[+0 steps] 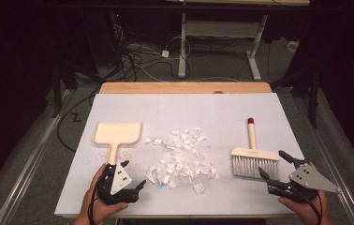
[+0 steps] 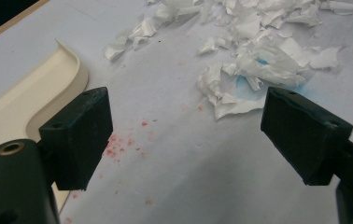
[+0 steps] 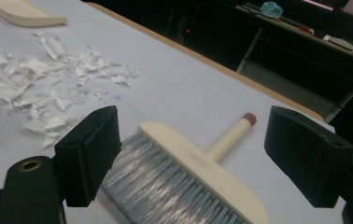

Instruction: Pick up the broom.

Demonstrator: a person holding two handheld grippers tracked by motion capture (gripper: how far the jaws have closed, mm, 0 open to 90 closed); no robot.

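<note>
In the high view, the right gripper is held wide open and empty just beside the bristles of the cream-backed hand brush, whose handle points away from the person. The left gripper, equally open, is held beside the cream plastic dustpan handle. In the left gripper view, the shredded white paper scraps are seen ahead. In the right gripper view, the brush lies between the jaws, untouched.

My table, wooden, carries a white sheet. On it: cream dustpan left, pile of torn paper scraps middle, hand brush right, faint red specks near the dustpan.
</note>
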